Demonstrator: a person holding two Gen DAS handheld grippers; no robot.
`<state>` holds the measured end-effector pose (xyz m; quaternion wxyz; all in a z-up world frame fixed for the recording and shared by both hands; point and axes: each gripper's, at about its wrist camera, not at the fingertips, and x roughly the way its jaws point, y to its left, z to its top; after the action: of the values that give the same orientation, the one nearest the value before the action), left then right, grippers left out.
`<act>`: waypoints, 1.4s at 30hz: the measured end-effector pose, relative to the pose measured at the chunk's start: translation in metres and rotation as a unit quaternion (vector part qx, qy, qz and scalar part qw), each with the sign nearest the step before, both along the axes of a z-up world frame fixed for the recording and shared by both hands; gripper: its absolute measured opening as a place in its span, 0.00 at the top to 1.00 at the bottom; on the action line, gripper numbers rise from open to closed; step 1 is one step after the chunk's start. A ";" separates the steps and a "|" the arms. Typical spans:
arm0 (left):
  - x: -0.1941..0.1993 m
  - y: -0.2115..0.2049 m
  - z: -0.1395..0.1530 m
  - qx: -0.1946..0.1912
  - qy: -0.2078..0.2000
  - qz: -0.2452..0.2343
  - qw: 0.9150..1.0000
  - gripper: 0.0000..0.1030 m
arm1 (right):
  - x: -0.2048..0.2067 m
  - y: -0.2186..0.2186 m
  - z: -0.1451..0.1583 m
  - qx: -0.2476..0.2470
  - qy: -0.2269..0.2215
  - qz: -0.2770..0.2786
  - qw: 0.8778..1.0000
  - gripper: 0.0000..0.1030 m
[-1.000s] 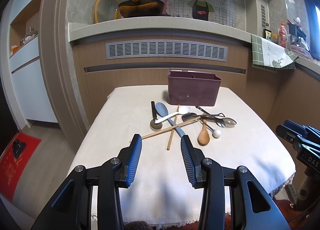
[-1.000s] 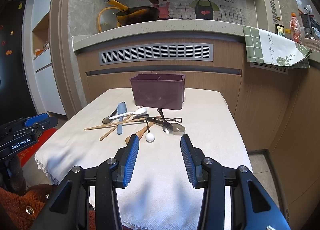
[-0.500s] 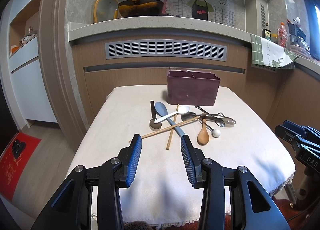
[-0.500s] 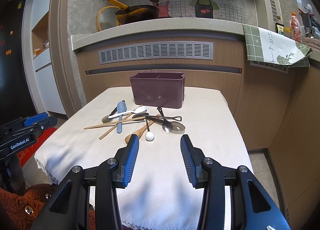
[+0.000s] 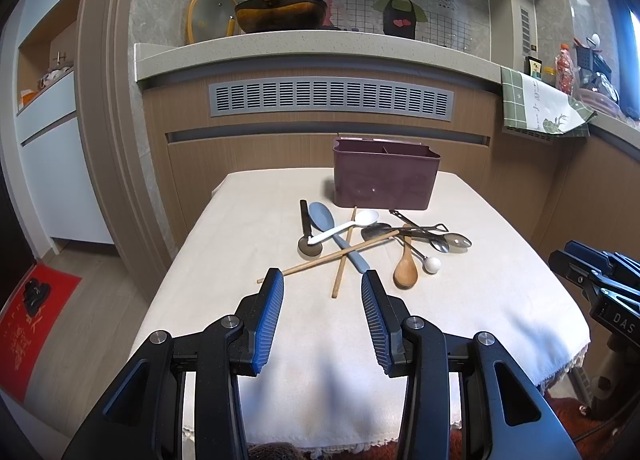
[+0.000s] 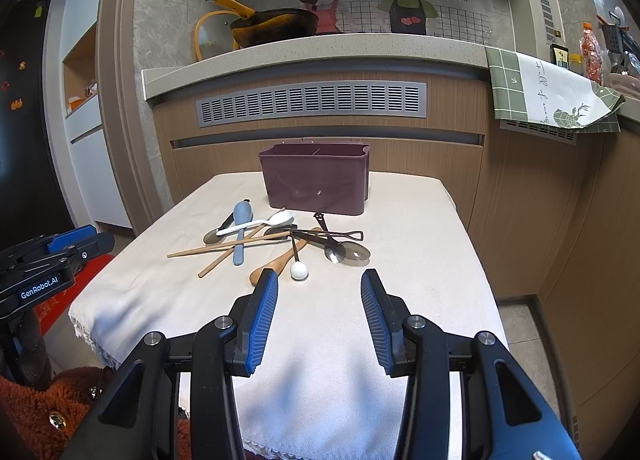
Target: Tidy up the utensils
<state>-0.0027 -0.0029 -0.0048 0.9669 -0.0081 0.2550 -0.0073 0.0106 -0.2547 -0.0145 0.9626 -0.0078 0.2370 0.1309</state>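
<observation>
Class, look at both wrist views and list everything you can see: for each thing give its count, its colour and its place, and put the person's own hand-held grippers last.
utensil holder: one, dark purple, far end of the table, divided inside.
chopsticks: two, light wood, crossed in the pile.
wooden spoon: one, brown, near side of the pile.
white spoon: one, white, across the blue spoon.
blue spoon: one, grey-blue, left in the pile.
metal utensils: several, silver and dark, tangled on the right; exact count unclear.
tablecloth: one, cream, covering the table.
pan: one, dark with a yellow handle, on the counter.
towel: one, green and white, hanging off the counter.
left hand-held gripper: one, black with blue pads, open, empty.
right hand-held gripper: one, same colours, open, empty.
</observation>
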 end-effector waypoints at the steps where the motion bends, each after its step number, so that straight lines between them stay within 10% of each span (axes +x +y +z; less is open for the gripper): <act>1: -0.001 0.000 0.000 0.000 0.000 0.000 1.000 0.59 | 0.001 0.000 0.001 0.000 0.000 0.000 1.000 0.61; 30: 0.002 -0.006 -0.003 -0.002 0.012 -0.018 1.000 0.59 | 0.002 0.000 0.000 0.001 0.006 0.001 1.000 0.61; 42: 0.063 0.008 0.001 -0.009 0.029 -0.019 0.999 0.59 | 0.060 -0.002 0.001 -0.039 0.017 0.003 0.999 0.61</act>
<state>0.0604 0.0049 -0.0037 0.9587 -0.0124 0.2828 -0.0281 0.0708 -0.2568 -0.0140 0.9569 -0.0442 0.2585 0.1248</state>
